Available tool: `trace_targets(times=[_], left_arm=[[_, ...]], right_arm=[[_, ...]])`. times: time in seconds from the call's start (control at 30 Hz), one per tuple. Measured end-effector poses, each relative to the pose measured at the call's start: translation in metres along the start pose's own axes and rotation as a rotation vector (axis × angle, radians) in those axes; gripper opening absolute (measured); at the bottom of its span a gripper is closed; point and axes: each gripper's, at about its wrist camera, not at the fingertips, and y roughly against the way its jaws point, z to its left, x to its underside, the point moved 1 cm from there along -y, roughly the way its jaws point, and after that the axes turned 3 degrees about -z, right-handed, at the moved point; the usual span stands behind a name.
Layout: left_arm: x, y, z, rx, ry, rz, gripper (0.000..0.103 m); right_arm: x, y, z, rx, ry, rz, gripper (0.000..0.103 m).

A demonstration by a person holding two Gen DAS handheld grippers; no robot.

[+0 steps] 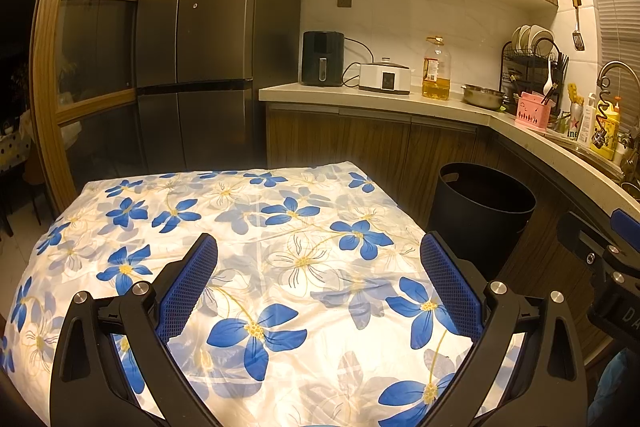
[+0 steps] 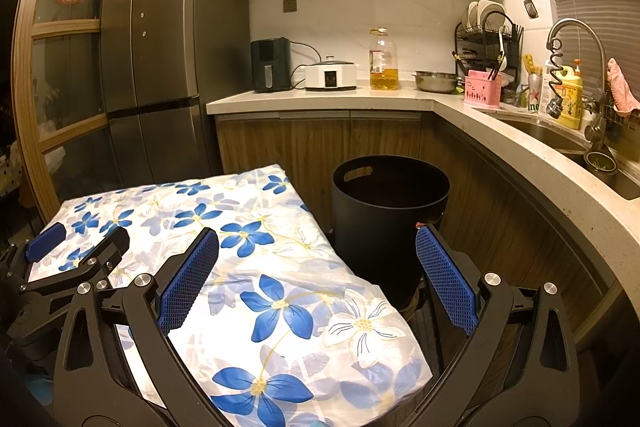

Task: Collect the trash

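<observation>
A black round trash bin (image 1: 482,211) stands on the floor right of the table; it also shows in the right wrist view (image 2: 388,203), its inside dark. The table wears a white cloth with blue flowers (image 1: 256,227), and no trash shows on it. My left gripper (image 1: 318,283) is open and empty above the cloth. My right gripper (image 2: 318,279) is open and empty over the table's right corner, close to the bin. The right gripper shows at the left wrist view's right edge (image 1: 600,255); the left gripper shows at the right wrist view's left edge (image 2: 76,255).
A dark fridge (image 1: 200,39) stands behind the table. An L-shaped counter (image 2: 320,101) carries an air fryer (image 2: 271,65), a white cooker (image 2: 330,75), an oil bottle (image 2: 383,61), a steel bowl (image 2: 436,81), a dish rack (image 2: 486,39) and a sink (image 2: 560,135).
</observation>
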Motion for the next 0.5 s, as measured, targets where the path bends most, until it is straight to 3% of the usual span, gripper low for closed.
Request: trace_targets(times=[0.5], left_arm=[[-0.0076, 0.0036, 0.0015, -0.005, 0.003, -0.021, 0.097]], right_arm=[[-0.0008, 0.0006, 0.0014, 0.001, 0.001, -0.006, 0.098]])
